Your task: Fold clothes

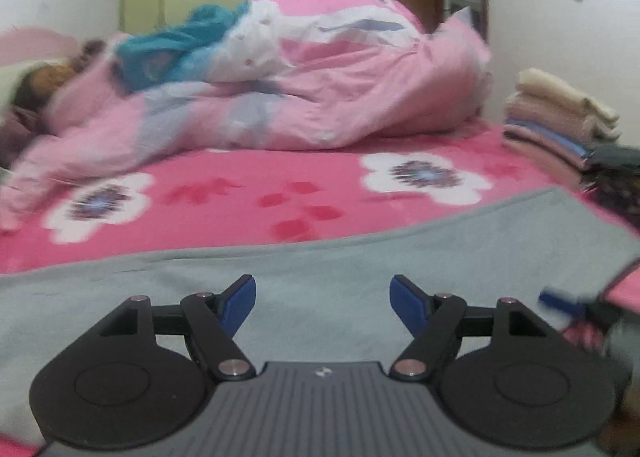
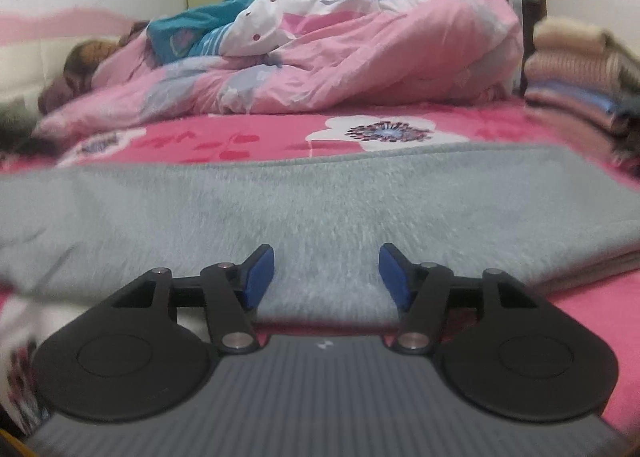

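A pink flowered bedsheet (image 2: 260,141) covers the bed, with a heaped pink duvet (image 2: 360,57) at the far side. A grey fleece garment (image 2: 320,201) lies flat across the near part. The left gripper (image 1: 322,299) and the right gripper (image 2: 326,271) are both released, spread above it and grasping nothing. Folded clothes (image 1: 560,121) are stacked at the right.

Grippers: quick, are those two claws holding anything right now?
Left gripper: open, holding nothing, over the grey garment.
Right gripper: open, holding nothing.
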`<move>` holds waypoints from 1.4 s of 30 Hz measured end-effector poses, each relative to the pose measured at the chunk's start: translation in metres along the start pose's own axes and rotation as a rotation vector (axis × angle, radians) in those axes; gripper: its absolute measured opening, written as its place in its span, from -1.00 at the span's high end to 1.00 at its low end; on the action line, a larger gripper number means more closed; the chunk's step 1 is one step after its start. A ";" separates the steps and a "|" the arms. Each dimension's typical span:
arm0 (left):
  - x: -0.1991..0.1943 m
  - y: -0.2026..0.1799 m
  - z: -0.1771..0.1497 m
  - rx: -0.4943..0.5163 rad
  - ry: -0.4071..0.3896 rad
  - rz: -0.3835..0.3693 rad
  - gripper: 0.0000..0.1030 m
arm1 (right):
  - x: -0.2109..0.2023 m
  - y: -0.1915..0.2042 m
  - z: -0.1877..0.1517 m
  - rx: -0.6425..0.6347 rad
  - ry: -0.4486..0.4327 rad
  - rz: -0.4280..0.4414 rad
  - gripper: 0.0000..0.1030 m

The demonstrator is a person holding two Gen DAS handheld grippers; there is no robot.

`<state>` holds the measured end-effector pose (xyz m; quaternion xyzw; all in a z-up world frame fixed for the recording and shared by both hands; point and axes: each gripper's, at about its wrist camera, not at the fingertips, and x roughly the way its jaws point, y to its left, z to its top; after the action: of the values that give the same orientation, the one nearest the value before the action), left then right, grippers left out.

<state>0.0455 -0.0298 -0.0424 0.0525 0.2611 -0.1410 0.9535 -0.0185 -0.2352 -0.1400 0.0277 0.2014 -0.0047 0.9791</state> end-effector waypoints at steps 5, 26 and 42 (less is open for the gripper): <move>0.036 -0.037 -0.008 0.072 0.022 -0.024 -0.46 | -0.045 -0.012 -0.014 0.105 0.032 0.024 -0.21; -0.015 -0.033 -0.055 0.047 0.010 0.005 -0.51 | -0.041 -0.039 0.000 0.030 0.054 -0.141 -0.31; -0.022 0.016 -0.079 -0.142 0.056 -0.006 -0.45 | 0.007 -0.013 0.024 -0.030 0.122 -0.079 -0.31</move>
<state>-0.0058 0.0040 -0.0987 -0.0122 0.2973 -0.1235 0.9467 -0.0023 -0.2499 -0.1212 0.0053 0.2616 -0.0384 0.9644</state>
